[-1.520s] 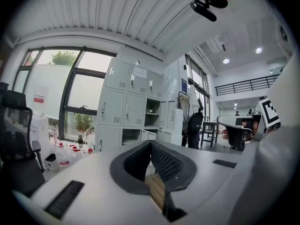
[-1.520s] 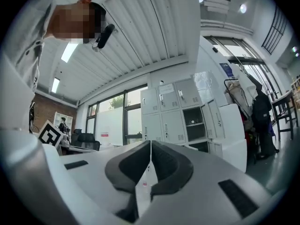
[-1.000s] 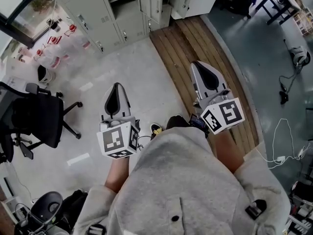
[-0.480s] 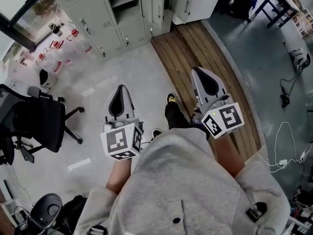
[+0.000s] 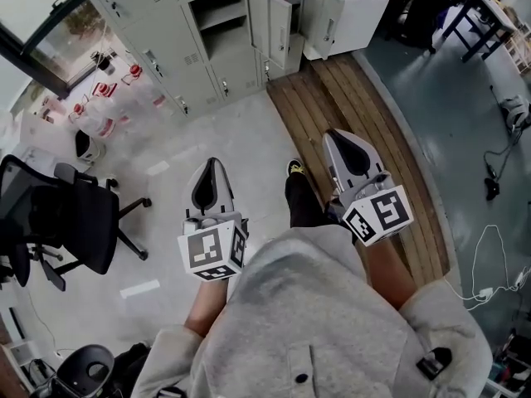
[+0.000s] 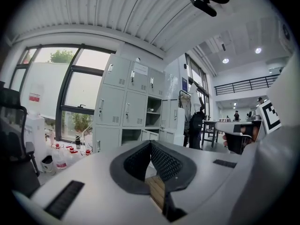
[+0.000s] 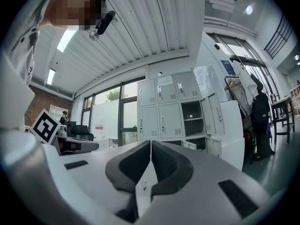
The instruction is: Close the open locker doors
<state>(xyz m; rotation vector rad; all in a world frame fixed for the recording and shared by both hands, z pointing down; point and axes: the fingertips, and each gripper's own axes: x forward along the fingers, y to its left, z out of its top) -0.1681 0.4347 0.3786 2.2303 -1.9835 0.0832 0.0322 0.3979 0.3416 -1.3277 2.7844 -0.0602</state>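
Grippers: two, the left gripper [image 5: 212, 166] and the right gripper [image 5: 334, 136]
Marker cubes [image 5: 211, 251]: two, one on each gripper
Open locker doors [image 5: 271, 21]: at least two swung out; the angle hides the exact count
Open compartments [image 7: 193, 117]: two, stacked one above the other
Office chair [image 5: 62, 214]: one, black
Bottles [image 5: 104, 98]: a red-capped cluster by the window, too blurred to count
Shoe [image 5: 294, 167]: one showing

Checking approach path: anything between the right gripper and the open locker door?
Nothing: head view shows only bare wooden floor between right gripper and open locker door.
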